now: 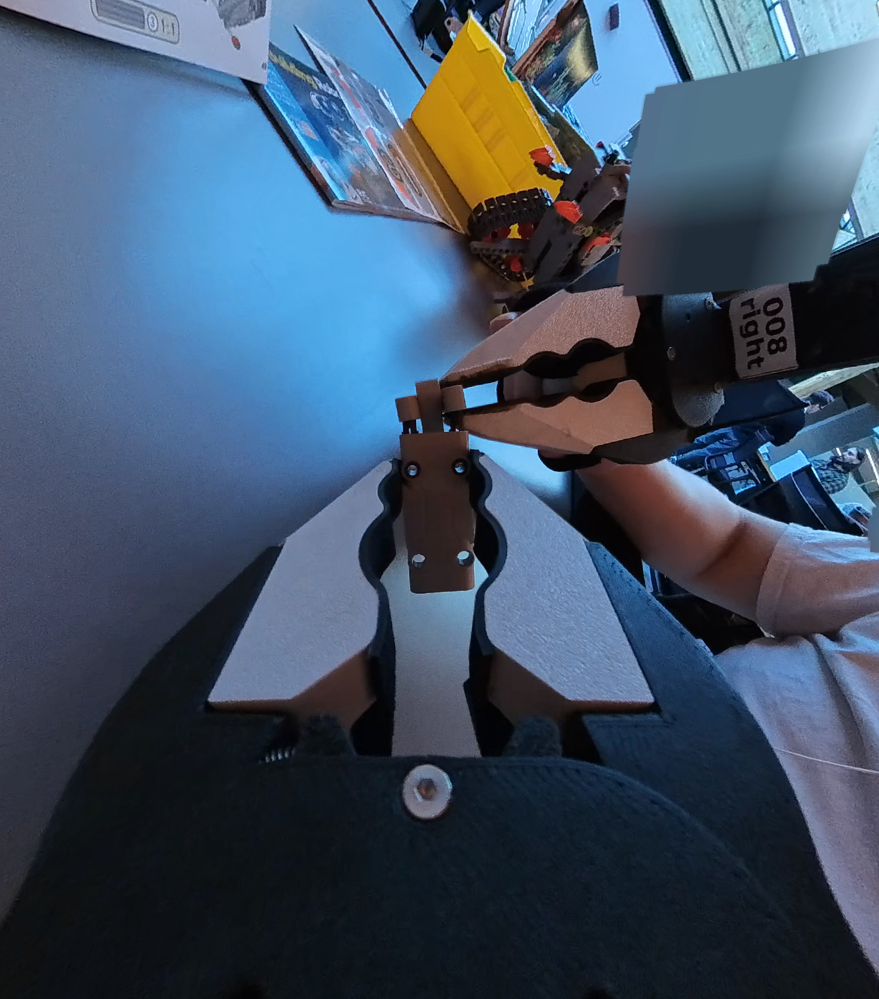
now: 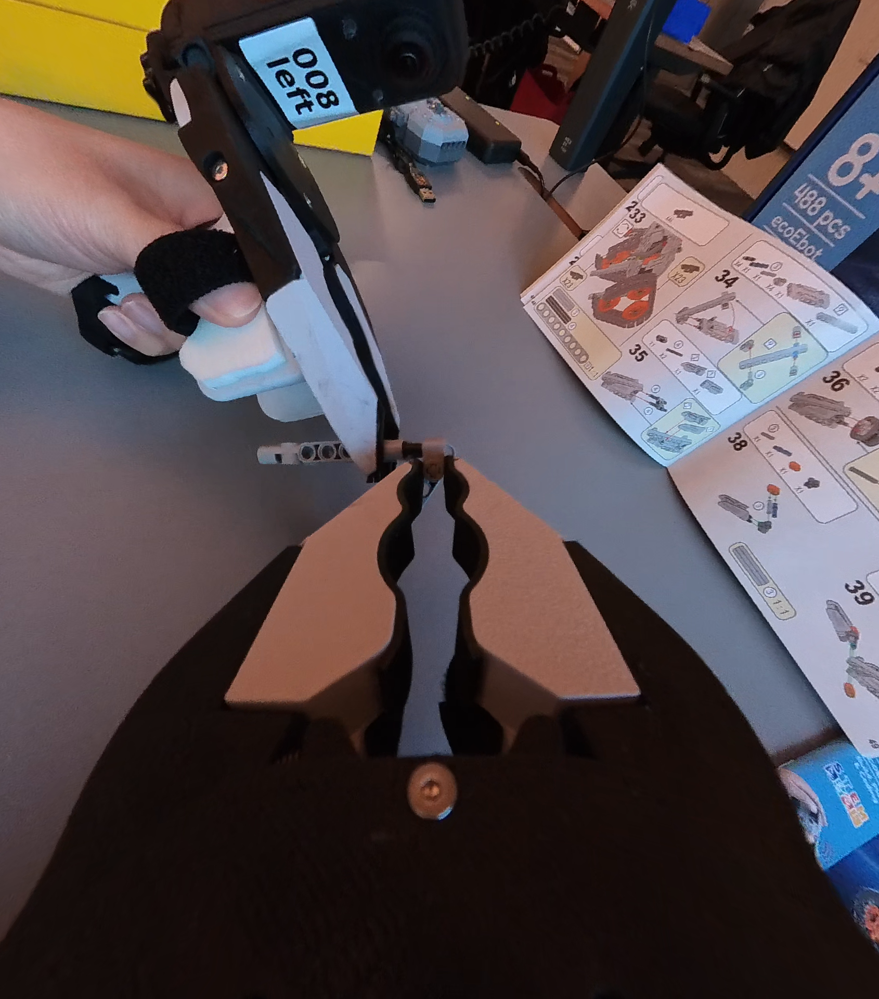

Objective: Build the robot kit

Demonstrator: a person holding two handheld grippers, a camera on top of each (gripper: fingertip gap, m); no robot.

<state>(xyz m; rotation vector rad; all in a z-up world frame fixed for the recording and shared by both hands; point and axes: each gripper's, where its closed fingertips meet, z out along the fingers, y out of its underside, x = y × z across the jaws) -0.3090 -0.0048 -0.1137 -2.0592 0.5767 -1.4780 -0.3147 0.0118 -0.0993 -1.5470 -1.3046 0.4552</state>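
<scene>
My left gripper (image 1: 436, 466) is shut on a grey building-toy beam (image 1: 440, 519) and holds it above the grey table (image 1: 156, 324). My right gripper (image 1: 448, 406) comes in from the right and is shut on a small grey connector piece (image 1: 429, 403) at the beam's far end. In the right wrist view, my right gripper (image 2: 429, 467) pinches that connector (image 2: 429, 451). My left gripper (image 2: 380, 459) reaches down from the upper left. The beam (image 2: 302, 453) sticks out to the left behind its finger. The two pieces touch.
An open instruction booklet (image 2: 724, 335) and a blue box (image 2: 859, 135) lie to the right. A yellow box (image 1: 486, 124), booklets (image 1: 340, 135) and a tracked toy model (image 1: 534, 227) sit at the table's far side. A grey motor block (image 2: 432, 135) with a cable lies beyond. Less than 4 cm separates the two grippers' tips.
</scene>
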